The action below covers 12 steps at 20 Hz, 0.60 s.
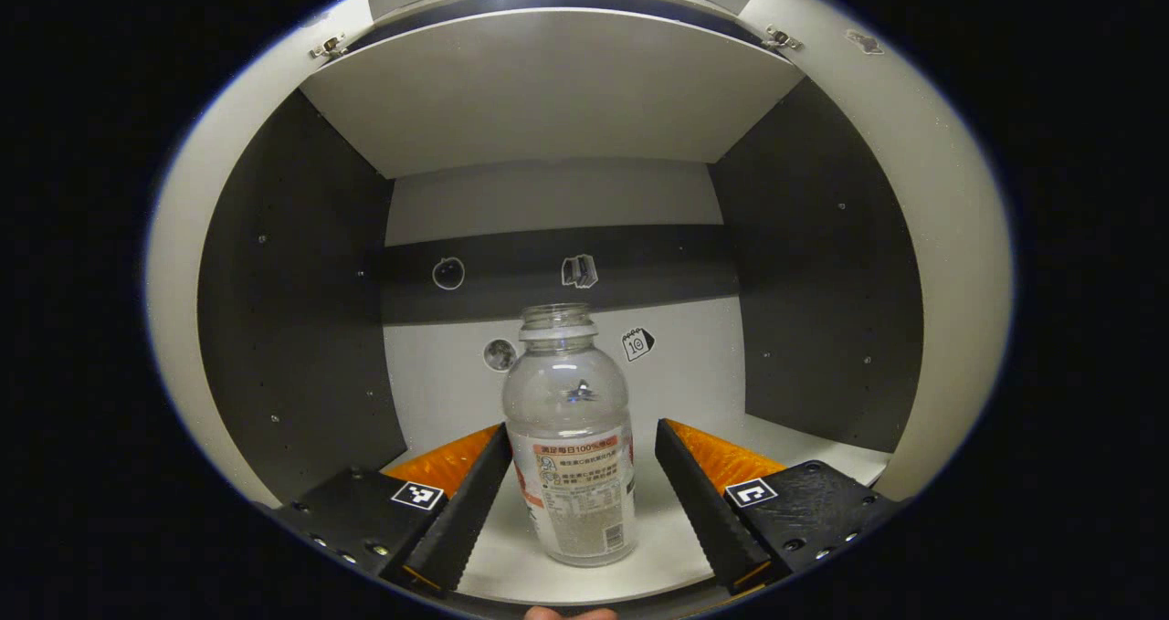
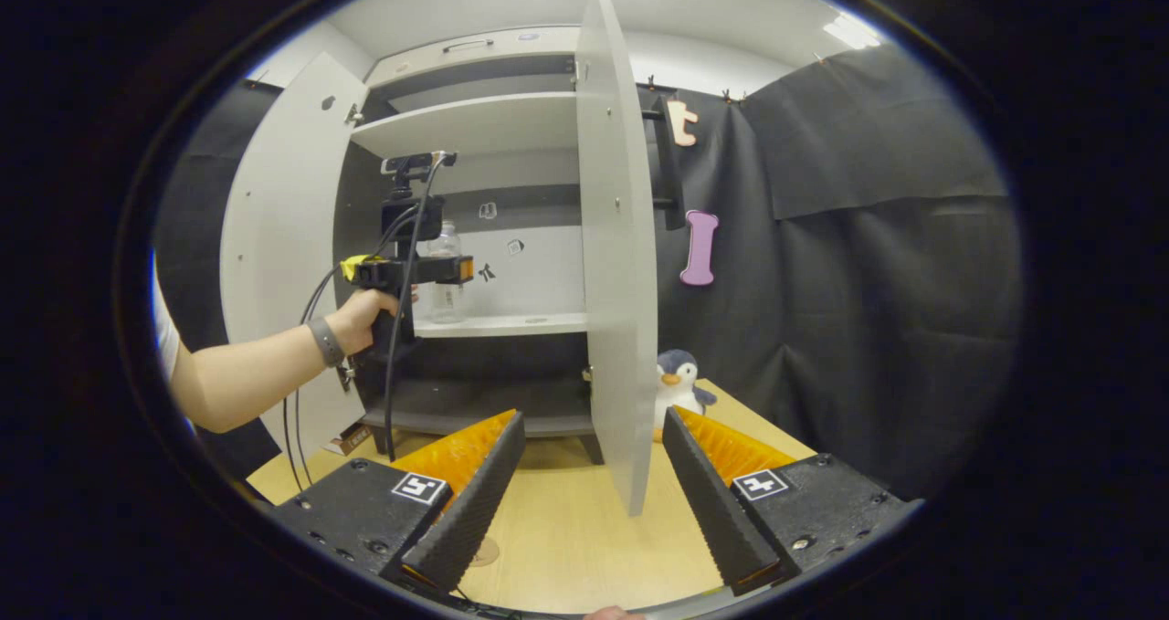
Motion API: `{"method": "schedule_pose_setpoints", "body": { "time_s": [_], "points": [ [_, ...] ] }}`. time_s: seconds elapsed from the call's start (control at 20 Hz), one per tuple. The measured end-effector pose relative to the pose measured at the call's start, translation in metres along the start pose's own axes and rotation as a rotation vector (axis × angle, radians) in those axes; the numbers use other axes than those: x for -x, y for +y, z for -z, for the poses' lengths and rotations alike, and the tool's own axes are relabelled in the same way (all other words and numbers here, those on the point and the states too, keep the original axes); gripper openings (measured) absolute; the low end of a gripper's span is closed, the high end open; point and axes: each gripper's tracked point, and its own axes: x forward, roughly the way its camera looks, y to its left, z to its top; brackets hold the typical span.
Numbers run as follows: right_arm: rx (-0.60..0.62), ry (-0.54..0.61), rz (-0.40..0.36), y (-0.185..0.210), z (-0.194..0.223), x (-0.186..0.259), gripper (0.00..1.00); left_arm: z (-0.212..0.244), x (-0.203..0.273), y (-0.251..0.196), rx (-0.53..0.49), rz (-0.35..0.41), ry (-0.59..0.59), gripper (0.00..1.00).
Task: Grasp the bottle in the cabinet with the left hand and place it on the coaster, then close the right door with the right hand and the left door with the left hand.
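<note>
Left gripper view shows the clear, capless plastic bottle (image 1: 573, 437) standing upright on the white cabinet shelf (image 1: 804, 442) near its front edge, dead ahead between the left hand-held gripper's (image 1: 573, 501) parted, untouching fingers.

Both views are sharp at the centre and bend strongly toward the rim, where straight cabinet (image 1: 548, 99) edges curve. Light comes from ceiling panels (image 2: 845, 31) above and ahead of the right claw (image 2: 589, 510), washing out to white. Inside the cabinet it is dimmer; ahead of the left claw (image 1: 580, 501), the clear bottle (image 1: 573, 437) catches soft glints. The dark side walls (image 1: 292, 310) sit in shadow.
</note>
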Motion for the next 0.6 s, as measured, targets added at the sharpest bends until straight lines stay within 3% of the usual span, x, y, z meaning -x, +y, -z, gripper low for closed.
{"method": "schedule_pose_setpoints", "body": {
  "time_s": [0.05,0.15,0.35,0.4,0.6],
  "points": [
    [0.001,-0.002,-0.002,0.000,-0.001,-0.002,0.99,-0.002,-0.002,0.001,0.004,-0.004,-0.002,0.96],
    [0.000,-0.004,-0.004,0.001,-0.003,-0.004,0.96,-0.001,-0.004,0.003,0.013,-0.007,0.004,0.78],
    [-0.010,-0.002,-0.023,0.006,-0.002,-0.006,0.99,-0.007,0.009,0.005,0.027,0.003,0.005,0.77],
    [-0.006,-0.004,-0.032,0.007,-0.003,-0.005,0.96,-0.010,0.017,0.004,0.046,0.011,-0.005,0.77],
    [0.013,-0.022,-0.048,0.007,-0.009,-0.006,0.99,-0.014,0.063,0.005,0.070,0.051,-0.036,0.75]
  ]
}}
